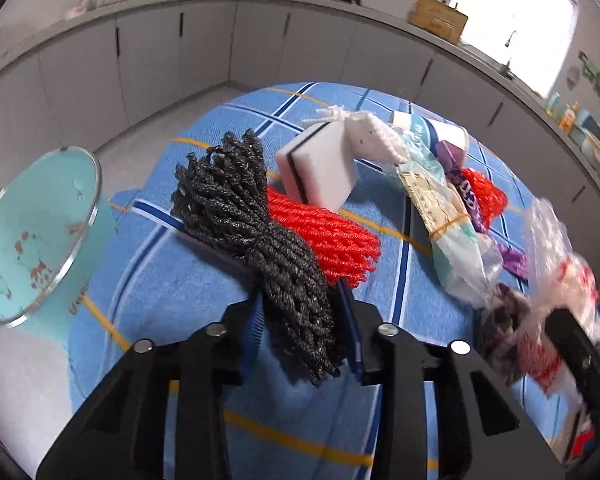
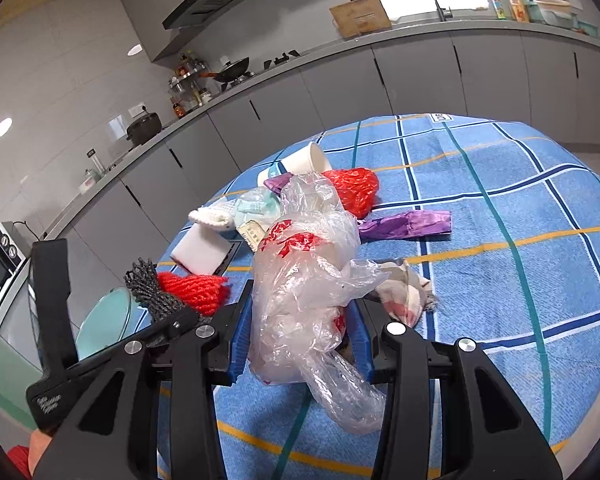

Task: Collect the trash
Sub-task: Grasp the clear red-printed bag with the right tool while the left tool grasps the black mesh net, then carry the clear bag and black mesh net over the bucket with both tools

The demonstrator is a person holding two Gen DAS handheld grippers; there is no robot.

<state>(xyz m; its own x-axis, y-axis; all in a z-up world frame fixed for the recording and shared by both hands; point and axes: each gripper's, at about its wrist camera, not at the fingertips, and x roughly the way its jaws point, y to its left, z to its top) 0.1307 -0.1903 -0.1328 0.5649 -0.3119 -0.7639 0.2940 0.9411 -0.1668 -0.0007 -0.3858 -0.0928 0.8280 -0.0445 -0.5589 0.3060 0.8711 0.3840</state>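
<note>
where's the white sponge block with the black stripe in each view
Left wrist: white sponge block with black stripe, upper centre, just beyond the red yarn bundle.
Right wrist: centre-left, just beyond the same red yarn bundle.
Shared landmark: red yarn bundle.

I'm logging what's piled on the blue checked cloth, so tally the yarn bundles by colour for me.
Dark grey yarn bundle: 1
Red yarn bundle: 2, one beside the grey bundle, one further back near the paper cup
Total: 3
</note>
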